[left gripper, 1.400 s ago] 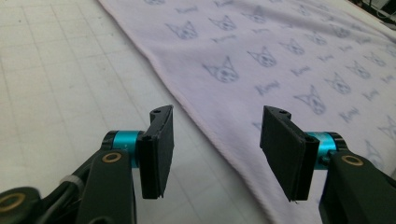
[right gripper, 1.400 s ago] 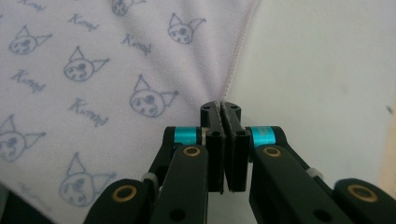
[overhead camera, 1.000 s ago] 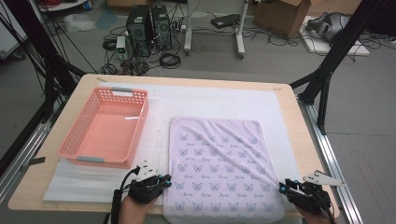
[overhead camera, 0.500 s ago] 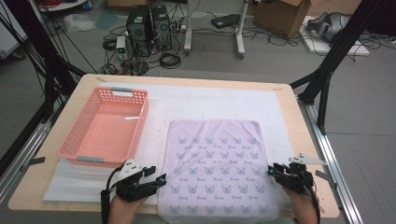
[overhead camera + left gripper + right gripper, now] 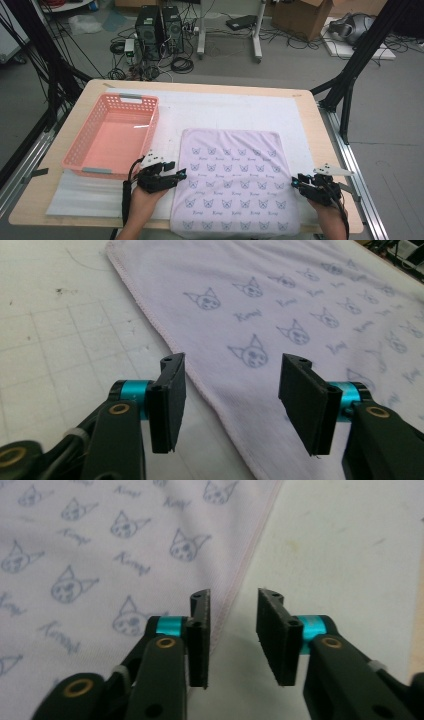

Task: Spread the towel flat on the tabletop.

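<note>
A pale lilac cloth (image 5: 232,180) printed with small cat faces lies flat on the white mat, its near edge hanging over the table front. My left gripper (image 5: 181,175) sits at the cloth's left edge, jaws open after just opening. In the left gripper view the gripper (image 5: 232,385) straddles the hem of the cloth (image 5: 280,300) without touching it. My right gripper (image 5: 295,182) rests at the right edge, its jaws having just opened a little. In the right gripper view the gripper (image 5: 234,615) stands open over the hem of the cloth (image 5: 100,545).
A pink plastic basket (image 5: 85,162) stands at the left of the table, close to my left gripper. A white foam mat (image 5: 225,112) covers most of the wooden table (image 5: 327,150). Computers, cables and boxes lie on the floor beyond.
My left gripper has let go of the cloth's near left corner and moved farther up its left edge. The right gripper has shifted up along the right edge.
</note>
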Available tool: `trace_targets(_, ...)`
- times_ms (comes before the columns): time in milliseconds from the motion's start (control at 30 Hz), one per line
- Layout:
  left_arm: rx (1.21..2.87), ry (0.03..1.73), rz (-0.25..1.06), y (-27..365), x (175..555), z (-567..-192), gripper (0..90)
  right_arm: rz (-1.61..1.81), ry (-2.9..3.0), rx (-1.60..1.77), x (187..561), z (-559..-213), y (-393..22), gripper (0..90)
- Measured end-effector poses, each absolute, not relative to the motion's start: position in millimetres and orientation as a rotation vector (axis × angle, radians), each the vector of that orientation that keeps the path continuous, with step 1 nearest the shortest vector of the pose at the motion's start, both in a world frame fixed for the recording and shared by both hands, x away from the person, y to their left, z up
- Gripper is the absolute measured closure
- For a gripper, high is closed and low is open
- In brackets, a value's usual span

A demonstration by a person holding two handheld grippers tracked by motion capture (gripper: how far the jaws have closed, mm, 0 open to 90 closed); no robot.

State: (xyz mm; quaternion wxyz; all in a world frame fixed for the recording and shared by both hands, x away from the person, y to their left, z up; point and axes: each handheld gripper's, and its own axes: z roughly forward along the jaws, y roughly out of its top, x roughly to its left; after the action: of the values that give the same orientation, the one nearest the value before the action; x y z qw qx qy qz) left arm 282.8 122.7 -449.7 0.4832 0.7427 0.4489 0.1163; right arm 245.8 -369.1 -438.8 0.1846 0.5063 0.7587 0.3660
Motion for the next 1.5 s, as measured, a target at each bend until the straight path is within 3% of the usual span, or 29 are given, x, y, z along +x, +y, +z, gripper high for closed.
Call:
trace_targets(367,1.883,1.174,0.364,104.3,312.1,-452.4,59.2,1.085,2.122,1.419,243.5,-436.1,-368.7,62.8)
trace_targets(500,1.911,1.165,0.408,99.3,317.1,-451.5,57.3,1.092,2.128,1.409,245.3,-436.7,-366.4,62.9)
trace_targets(567,1.927,1.158,0.435,98.3,317.6,-451.5,68.0,1.089,2.137,1.406,246.0,-437.1,-365.1,62.8)
trace_targets(633,1.929,1.153,0.426,99.1,318.9,-451.4,84.8,1.09,2.139,1.403,246.5,-436.9,-363.9,62.9)
trace_targets(800,1.907,1.216,0.478,105.2,321.2,-450.4,87.6,1.093,2.122,1.409,246.6,-436.4,-364.2,63.0)
trace_targets(867,1.899,1.209,0.484,107.9,320.5,-450.7,85.8,1.088,2.108,1.42,247.6,-436.8,-365.7,63.0)
trace_targets(967,1.865,1.188,0.47,111.3,317.3,-448.6,65.4,1.084,2.088,1.439,252.1,-438.0,-366.2,64.1)
trace_targets(1133,1.792,1.103,0.378,117.1,308.6,-446.9,52.4,1.061,2.116,1.437,267.2,-444.5,-358.7,71.2)
trace_targets(1233,1.74,1.05,0.329,119.9,303.0,-446.4,47.3,1.021,2.135,1.425,271.8,-446.8,-354.4,85.8)
trace_targets(1300,1.715,1.021,0.313,122.6,300.8,-445.8,44.2,0.953,2.111,1.417,271.9,-444.8,-354.8,85.6)
trace_targets(1333,1.701,1.01,0.305,123.8,300.1,-445.6,42.5,0.96,2.105,1.435,270.8,-444.5,-355.4,82.0)
trace_targets(1367,1.688,0.996,0.298,124.5,299.5,-445.3,40.3,0.96,2.096,1.434,269.6,-444.5,-356.4,72.6)
trace_targets(1500,1.657,0.942,0.255,126.0,295.8,-443.8,34.6,1.052,2.081,1.399,261.3,-438.4,-363.5,55.5)
